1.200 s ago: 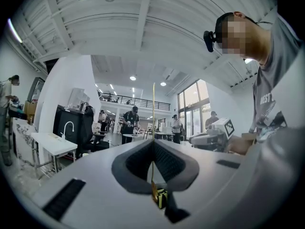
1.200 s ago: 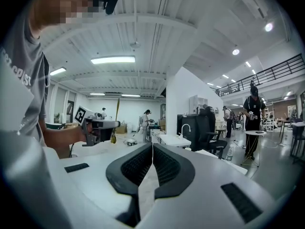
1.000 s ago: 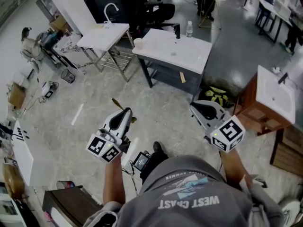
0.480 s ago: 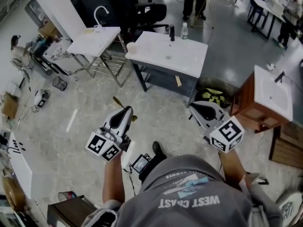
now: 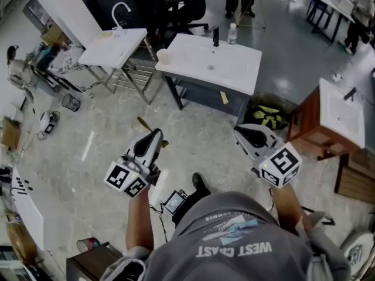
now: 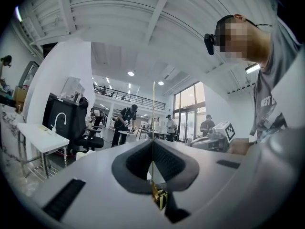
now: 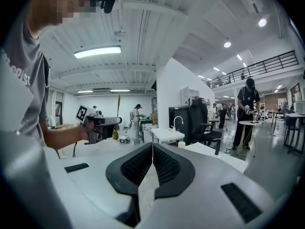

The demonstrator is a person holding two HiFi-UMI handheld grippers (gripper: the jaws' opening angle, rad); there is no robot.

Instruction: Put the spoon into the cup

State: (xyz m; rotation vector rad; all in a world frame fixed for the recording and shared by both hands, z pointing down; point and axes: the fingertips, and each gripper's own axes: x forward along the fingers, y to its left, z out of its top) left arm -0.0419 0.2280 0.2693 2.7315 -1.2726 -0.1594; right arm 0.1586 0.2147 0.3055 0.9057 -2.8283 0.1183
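A thin golden spoon [image 5: 142,122] is pinched in my left gripper [image 5: 158,134], sticking out on both sides of the shut jaws. In the left gripper view the spoon [image 6: 153,123] shows edge-on as an upright line between the pads, bowl end low. From the right gripper view the spoon [image 7: 117,117] stands upright in the left gripper [image 7: 110,121]. My right gripper [image 5: 237,132] is shut with nothing in it, pads together [image 7: 152,149]. A pale cup [image 5: 162,55] stands on the near left corner of the white table [image 5: 234,75], well ahead of both grippers.
A bottle [image 5: 232,35] and a dark upright item [image 5: 215,37] stand at the table's far edge. A second white sink top [image 5: 114,47] is at left, a wooden cabinet with a basin [image 5: 337,119] at right. Yellow-black gear [image 5: 266,117] lies on the floor.
The person has stepped forward, so the white table and cup sit slightly nearer. Both grippers went along with jaws unchanged, the spoon still held in the left.
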